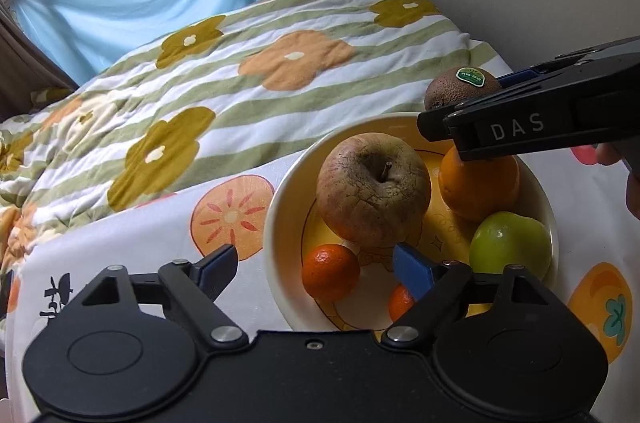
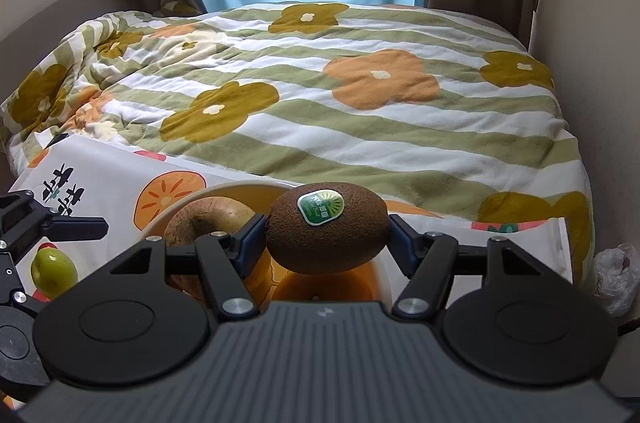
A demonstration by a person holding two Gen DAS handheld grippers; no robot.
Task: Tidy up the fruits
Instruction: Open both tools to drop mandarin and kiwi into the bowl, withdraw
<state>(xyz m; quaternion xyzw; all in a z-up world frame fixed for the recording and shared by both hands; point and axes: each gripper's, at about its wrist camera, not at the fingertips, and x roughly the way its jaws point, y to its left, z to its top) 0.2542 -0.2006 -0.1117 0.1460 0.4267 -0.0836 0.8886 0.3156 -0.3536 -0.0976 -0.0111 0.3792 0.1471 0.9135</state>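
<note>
Spread wide over the bowl's (image 1: 280,199) near rim, the left gripper (image 1: 316,269) grasps nothing, its jaws straddling a mandarin (image 1: 330,272). Clamping the kiwi (image 2: 327,228), the right gripper (image 2: 326,237) hangs above the bowl's far edge, probably to set it inside.

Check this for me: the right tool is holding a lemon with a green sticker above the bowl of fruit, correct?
Not a lemon. The right tool grips a brown, fuzzy kiwi with a green sticker, as the right wrist view shows. The rest holds: it hangs above the bowl of fruit.
</note>
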